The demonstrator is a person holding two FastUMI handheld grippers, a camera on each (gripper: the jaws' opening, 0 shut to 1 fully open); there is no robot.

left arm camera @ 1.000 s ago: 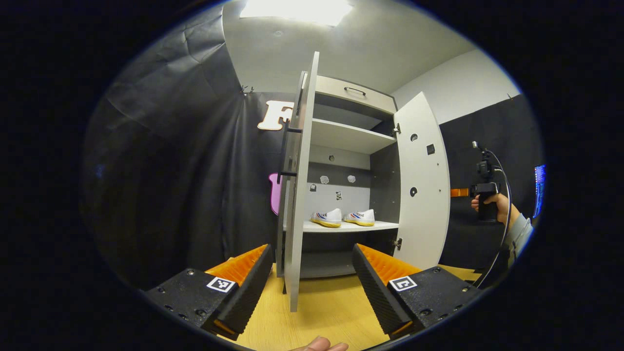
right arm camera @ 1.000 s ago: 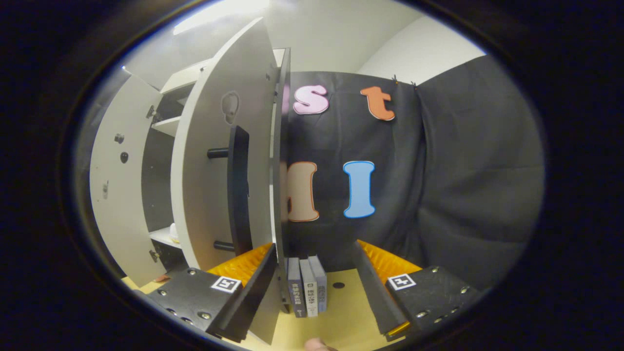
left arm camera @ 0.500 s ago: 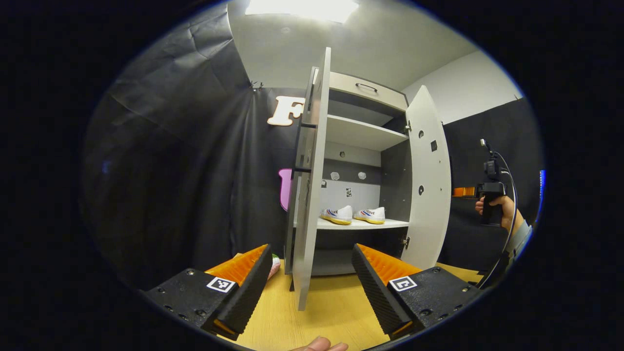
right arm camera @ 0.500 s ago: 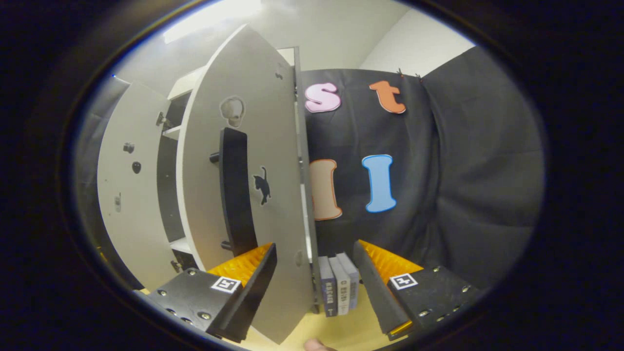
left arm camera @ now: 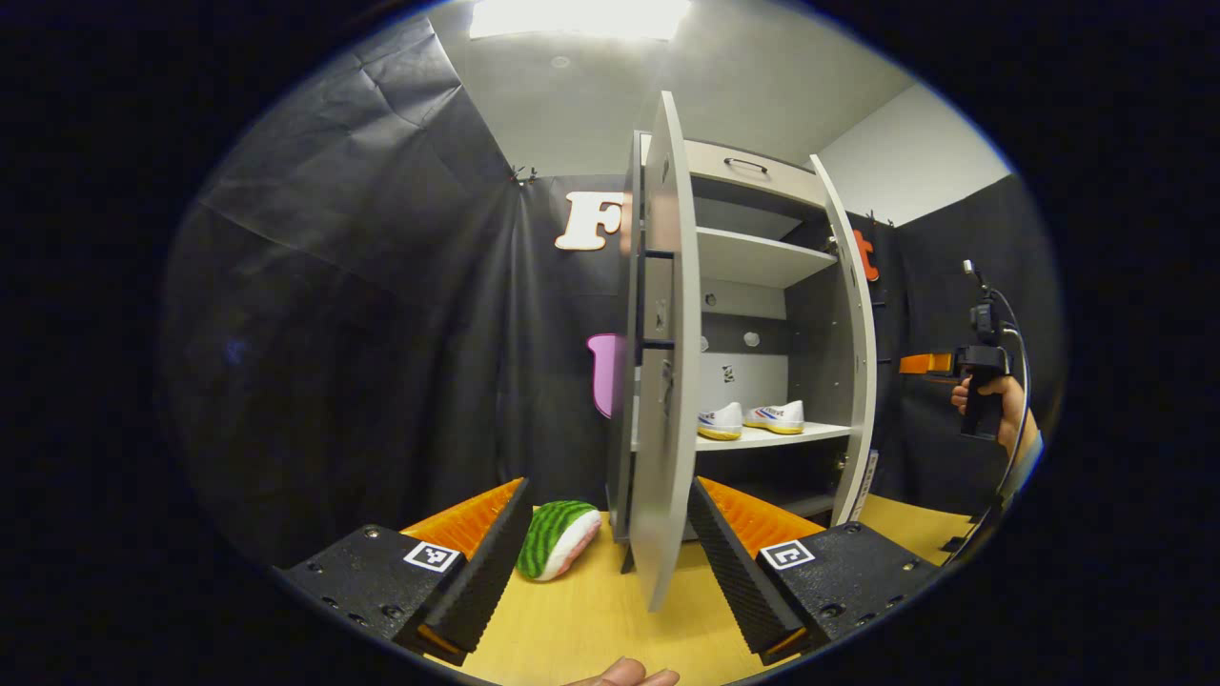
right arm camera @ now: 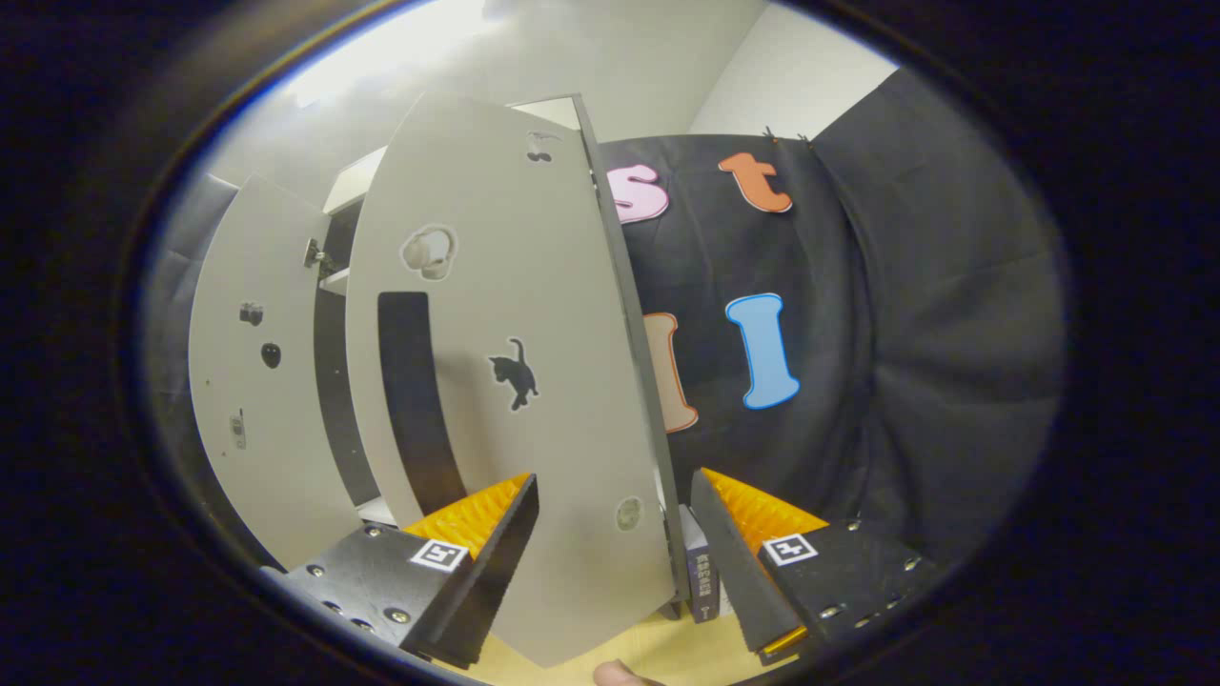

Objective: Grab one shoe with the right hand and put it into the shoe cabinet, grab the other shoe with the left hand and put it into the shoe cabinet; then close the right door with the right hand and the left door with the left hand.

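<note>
Both shoes (left arm camera: 748, 419) sat on the cabinet's middle shelf (left arm camera: 762, 437). My right tool (right arm camera: 615, 534) and left tool (left arm camera: 610, 538) were spread apart, each straddling a door edge. The right door (right arm camera: 534, 381) looked stiff and light; I judged its dark bar handle (right arm camera: 415, 400) the best hold, though a push would do.

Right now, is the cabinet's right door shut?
No, open: the right door stands swung out from the cabinet, both shoes visible inside.

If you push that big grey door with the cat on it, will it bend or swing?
The right door looks like a stiff flat board, so it probably swings on its hinges without bending. It seems light enough for a gentle push. The right gripper straddles its edge with fingers open.
</note>
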